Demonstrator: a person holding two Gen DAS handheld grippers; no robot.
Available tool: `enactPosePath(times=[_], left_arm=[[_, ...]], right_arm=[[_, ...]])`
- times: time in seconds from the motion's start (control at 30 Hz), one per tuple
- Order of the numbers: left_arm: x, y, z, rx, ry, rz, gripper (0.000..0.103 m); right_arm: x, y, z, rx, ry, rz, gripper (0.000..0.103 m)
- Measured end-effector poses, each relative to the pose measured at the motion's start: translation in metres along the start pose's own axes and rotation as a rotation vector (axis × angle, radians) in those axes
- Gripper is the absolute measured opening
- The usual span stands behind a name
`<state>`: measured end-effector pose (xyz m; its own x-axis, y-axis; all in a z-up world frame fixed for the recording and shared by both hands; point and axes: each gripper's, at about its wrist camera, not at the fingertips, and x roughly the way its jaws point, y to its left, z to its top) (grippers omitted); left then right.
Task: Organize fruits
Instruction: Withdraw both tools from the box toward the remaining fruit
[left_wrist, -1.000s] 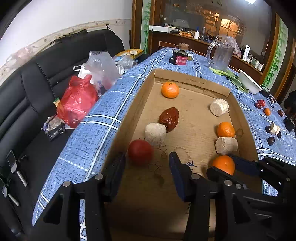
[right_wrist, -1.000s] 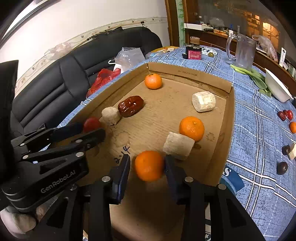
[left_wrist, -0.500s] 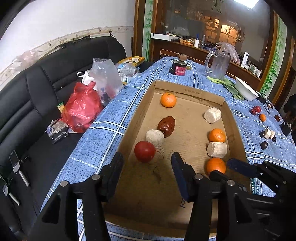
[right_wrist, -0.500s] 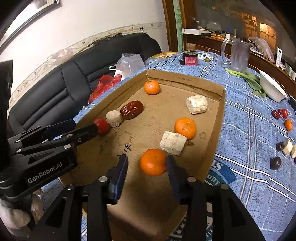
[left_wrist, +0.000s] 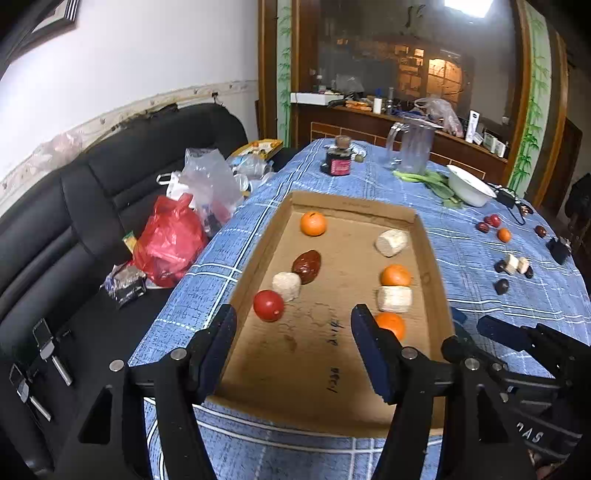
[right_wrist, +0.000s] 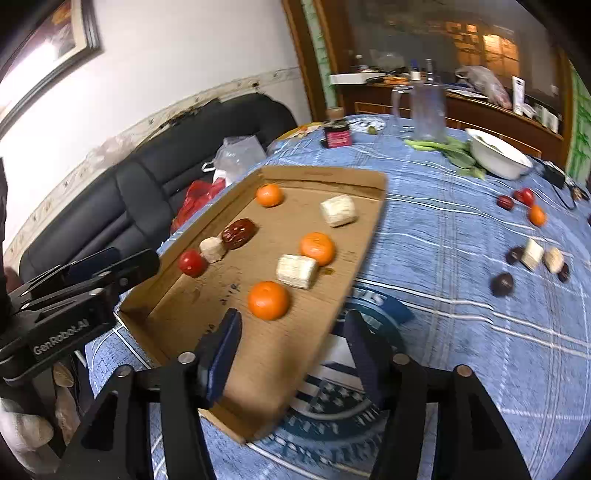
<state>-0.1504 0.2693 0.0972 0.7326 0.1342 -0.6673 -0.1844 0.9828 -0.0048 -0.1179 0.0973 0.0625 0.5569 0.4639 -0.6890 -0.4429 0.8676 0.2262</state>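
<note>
A: Fruits are lying in the shallow brown cardboard tray (left_wrist: 430, 254) on the blue checked tablecloth (left_wrist: 476, 254). In the left wrist view, the round red tomato-like fruit (left_wrist: 268, 305) is sitting near the tray's left wall, touching a pale cylindrical chunk (left_wrist: 286, 285), with a dark red wrinkled date (left_wrist: 306, 261) just beyond.

B: And the left gripper (left_wrist: 291, 345)?

A: Its jaws are opening, holding nothing; the red fruit is lying beyond the fingertips. The right gripper (left_wrist: 480, 330) is showing at the right edge, its jaws also apart and empty.

B: The right wrist view?

A: The near orange tangerine (right_wrist: 268, 300) is resting on the tray floor just beyond the right gripper (right_wrist: 291, 338), whose jaws are opening with nothing between the pads. Beyond it, a pale ridged chunk (right_wrist: 296, 271) is touching a second tangerine (right_wrist: 317, 248). More small fruits (right_wrist: 524, 197) are lying scattered on the cloth far right, well apart from the tray.
</note>
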Motion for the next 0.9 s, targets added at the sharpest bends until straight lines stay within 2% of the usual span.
enactPosePath(times=[0.33,0.6,0.7,0.9], left_arm=[[-0.054,-0.027,-0.003,0.046,-0.076,-0.091,0.068],[-0.092,-0.064,0.001,0.096,-0.129,-0.219,0.07],[-0.101,-0.078,0.006,0.134,-0.15,-0.244,0.076],[-0.101,-0.112,0.017,0.23,-0.164,-0.262,0.077]], right_arm=[[-0.067,-0.059,-0.018,0.151,-0.094,-0.049,0.065],[-0.141,-0.128,-0.023,0.205,-0.188,-0.204,0.067],[-0.169,-0.157,-0.02,0.221,-0.22,-0.275,0.071],[-0.2,-0.209,-0.01,0.258,-0.248,-0.373,0.073]])
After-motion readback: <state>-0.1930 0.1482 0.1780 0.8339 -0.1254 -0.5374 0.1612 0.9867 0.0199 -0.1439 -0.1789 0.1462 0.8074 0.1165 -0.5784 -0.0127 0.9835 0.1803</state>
